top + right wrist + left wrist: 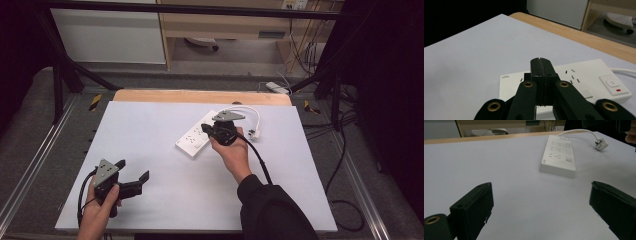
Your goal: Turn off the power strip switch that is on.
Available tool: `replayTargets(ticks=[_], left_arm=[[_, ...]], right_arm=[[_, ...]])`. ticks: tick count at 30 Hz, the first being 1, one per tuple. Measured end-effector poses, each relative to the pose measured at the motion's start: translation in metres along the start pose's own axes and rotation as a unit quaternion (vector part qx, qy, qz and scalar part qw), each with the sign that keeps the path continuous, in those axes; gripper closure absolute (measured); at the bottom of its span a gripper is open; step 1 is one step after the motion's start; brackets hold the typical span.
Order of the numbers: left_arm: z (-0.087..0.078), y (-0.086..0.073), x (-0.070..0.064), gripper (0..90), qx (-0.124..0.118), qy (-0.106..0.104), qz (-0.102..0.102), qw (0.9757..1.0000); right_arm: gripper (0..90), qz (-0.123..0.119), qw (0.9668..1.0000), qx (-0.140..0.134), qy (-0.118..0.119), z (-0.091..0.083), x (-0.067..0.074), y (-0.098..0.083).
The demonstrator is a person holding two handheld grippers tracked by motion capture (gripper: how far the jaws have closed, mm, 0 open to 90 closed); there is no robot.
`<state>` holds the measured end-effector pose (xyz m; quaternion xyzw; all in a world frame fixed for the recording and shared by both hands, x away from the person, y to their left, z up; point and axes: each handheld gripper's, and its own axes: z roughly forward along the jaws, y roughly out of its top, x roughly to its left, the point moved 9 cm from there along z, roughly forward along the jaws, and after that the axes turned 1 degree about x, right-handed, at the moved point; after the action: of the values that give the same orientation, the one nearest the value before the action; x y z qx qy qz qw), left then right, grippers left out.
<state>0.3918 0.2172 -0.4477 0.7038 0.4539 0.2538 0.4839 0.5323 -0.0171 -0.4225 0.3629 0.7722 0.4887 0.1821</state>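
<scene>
A white power strip (194,140) lies near the middle of the white table top, its cord looping round to a white plug (255,133). My right gripper (206,129) is over the strip's right end, held by a hand in a dark sleeve. In the right gripper view its jaws (541,60) are pressed together with nothing between them, just above the power strip (584,75) and its sockets; whether they touch it is unclear. My left gripper (132,170) stands open near the front left. In the left gripper view the gripper (540,185) is empty, and the power strip (559,155) and plug (601,144) lie farther off.
The white table top (150,130) has a wooden strip (200,96) along its far edge. Black frame bars (65,70) and loose cables (345,165) run round the table. A rocker switch (613,82) sits at the strip's cord end.
</scene>
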Motion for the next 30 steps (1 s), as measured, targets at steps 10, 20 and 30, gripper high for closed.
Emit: replayTargets(ticks=[10, 20, 30], left_arm=[[0.0, 0.0, 0.0, 5.5, 0.002, 0.001, 0.001, 1.0], [0.0, -0.001, 0.0, 5.5, 0.002, 0.001, 0.002, 1.0], [0.0, -0.001, 0.001, 5.5, 0.002, 0.002, 0.003, 1.0]], right_arm=[[90.0, 0.001, 0.9999, 0.013, 0.001, 0.007, 0.001, -0.007], [90.0, 0.0, 0.9997, 0.025, 0.006, 0.013, 0.006, -0.013], [90.0, -0.002, 0.9993, 0.036, 0.012, 0.018, 0.01, -0.019]])
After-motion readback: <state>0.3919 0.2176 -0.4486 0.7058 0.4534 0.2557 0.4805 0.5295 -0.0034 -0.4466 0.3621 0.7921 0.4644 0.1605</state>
